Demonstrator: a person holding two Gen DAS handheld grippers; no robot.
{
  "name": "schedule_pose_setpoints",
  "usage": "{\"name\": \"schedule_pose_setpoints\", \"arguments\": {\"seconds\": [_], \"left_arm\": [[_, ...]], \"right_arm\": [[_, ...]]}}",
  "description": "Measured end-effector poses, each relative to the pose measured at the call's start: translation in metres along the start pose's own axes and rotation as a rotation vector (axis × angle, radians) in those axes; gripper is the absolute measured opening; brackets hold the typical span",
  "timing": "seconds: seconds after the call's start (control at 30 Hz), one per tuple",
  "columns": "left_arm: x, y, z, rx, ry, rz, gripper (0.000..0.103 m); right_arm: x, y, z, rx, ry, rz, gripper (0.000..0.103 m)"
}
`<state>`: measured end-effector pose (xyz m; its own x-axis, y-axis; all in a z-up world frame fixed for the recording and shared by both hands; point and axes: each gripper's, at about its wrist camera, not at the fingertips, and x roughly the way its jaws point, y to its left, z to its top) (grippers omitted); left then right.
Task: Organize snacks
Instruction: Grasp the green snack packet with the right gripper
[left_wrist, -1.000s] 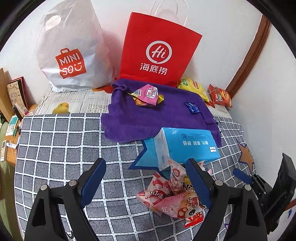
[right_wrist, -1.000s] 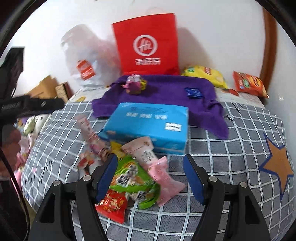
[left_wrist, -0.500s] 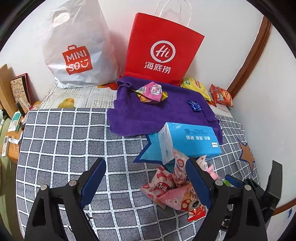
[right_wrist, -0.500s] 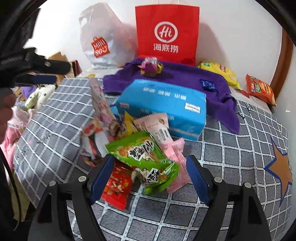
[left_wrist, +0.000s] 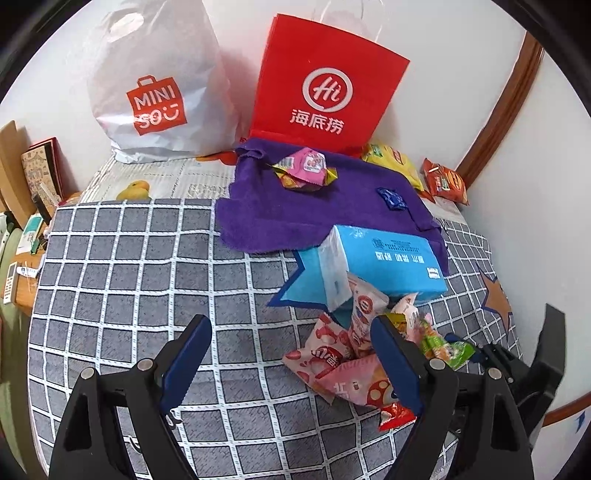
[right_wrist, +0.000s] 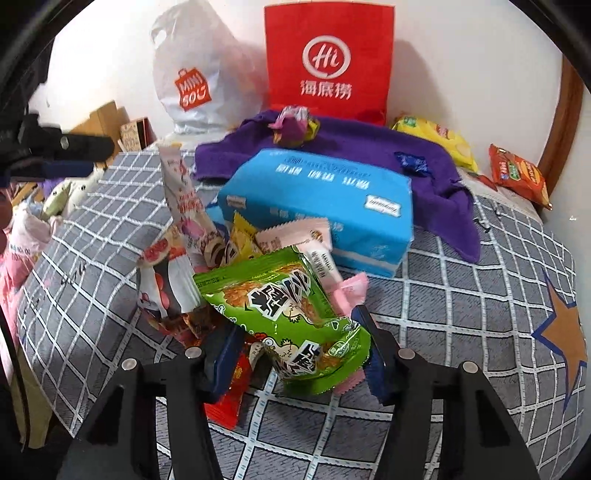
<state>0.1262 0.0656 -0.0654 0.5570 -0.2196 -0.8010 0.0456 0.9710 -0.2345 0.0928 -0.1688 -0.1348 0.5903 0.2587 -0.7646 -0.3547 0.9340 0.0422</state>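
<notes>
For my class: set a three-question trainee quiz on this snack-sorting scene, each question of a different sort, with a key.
1. True or false: the left gripper holds a snack.
2. The right gripper has just been closing around which packet? A) green snack packet B) yellow chip bag C) orange-red packet
3. Fill in: the blue tissue pack partly lies on the ______ towel.

Key: 1 false; 2 A; 3 purple.
</notes>
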Motion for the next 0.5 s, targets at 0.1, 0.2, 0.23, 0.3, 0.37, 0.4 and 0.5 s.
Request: {"name": "schedule_pose_setpoints", "arguments": {"seconds": [0.1,0.2,0.23,0.3,0.37,0.4,0.5], "left_arm": [[0.005,-0.007,-0.002,0.012,0.011,-0.011,0.087],[0.009,-0.016,-0.006,0.027,0.018,-0.032,0.087],[0.012,-0.019,-0.008,0.033,0.022,-0.038,0.087],[0.016,-0.025,-0.012,0.042,0.034,-0.045,0.087],[0.022,-0.032,-0.017,0.057,0.05,-0.065,0.087],[0.025,-0.036,-0.019,0.064,0.056,-0.078,0.087],[0.029,-0.048,-0.027,0.101,0.074,-0.117,0.088]], "right_arm": [[-0.01,-0.007,0.0,0.023,-0.023,0.003,0.057],[-0.021,-0.021,-0.001,0.064,-0.045,-0.012,0.057],[-0.022,-0.025,-0.001,0.077,-0.048,-0.018,0.057],[-0.027,-0.038,-0.004,0.119,-0.053,-0.034,0.057],[-0.03,-0.052,-0.009,0.161,-0.047,-0.048,0.057],[-0.03,-0.059,-0.012,0.177,-0.04,-0.066,0.057],[-0.027,-0.075,-0.021,0.204,-0.014,-0.111,0.057]]}}
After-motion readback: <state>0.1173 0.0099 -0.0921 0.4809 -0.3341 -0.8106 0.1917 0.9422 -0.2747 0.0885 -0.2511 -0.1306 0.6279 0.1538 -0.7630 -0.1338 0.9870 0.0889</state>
